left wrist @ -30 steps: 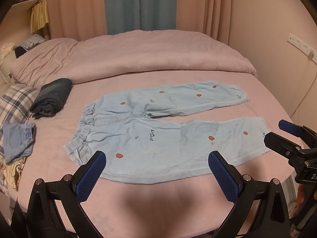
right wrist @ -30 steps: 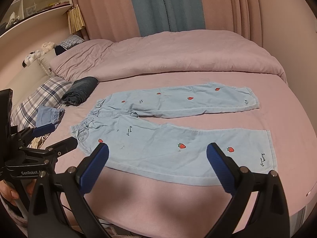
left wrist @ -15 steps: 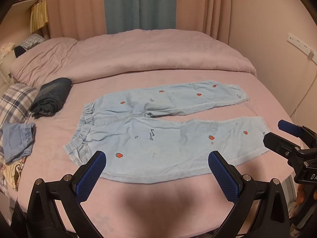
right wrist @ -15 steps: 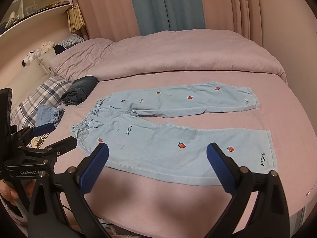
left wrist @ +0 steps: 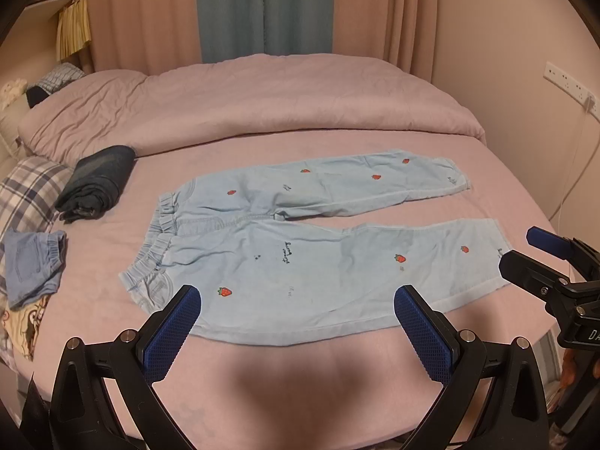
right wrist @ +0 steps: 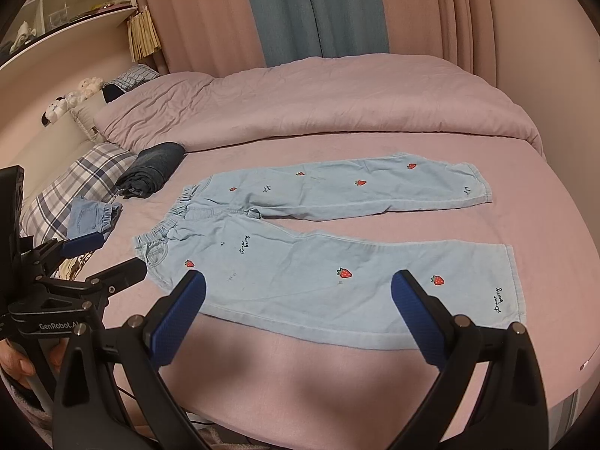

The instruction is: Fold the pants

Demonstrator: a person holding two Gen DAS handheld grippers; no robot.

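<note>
Two grippers, both empty with jaws wide apart, hover off the near edge of the bed (left wrist: pixel 300 382). Pants (left wrist: pixel 300 262) lie flat on it, unfolded, legs splayed in a V, long axis running left-right across both views. Waistband (left wrist: pixel 157 247) is at the pants' left end, cuffs at the right. Left gripper (left wrist: pixel 296 333) sits off the waistband side, right gripper (right wrist: pixel 300 311) off the near leg's cuff half. Likely first move: each takes its own end of the near leg.
</note>
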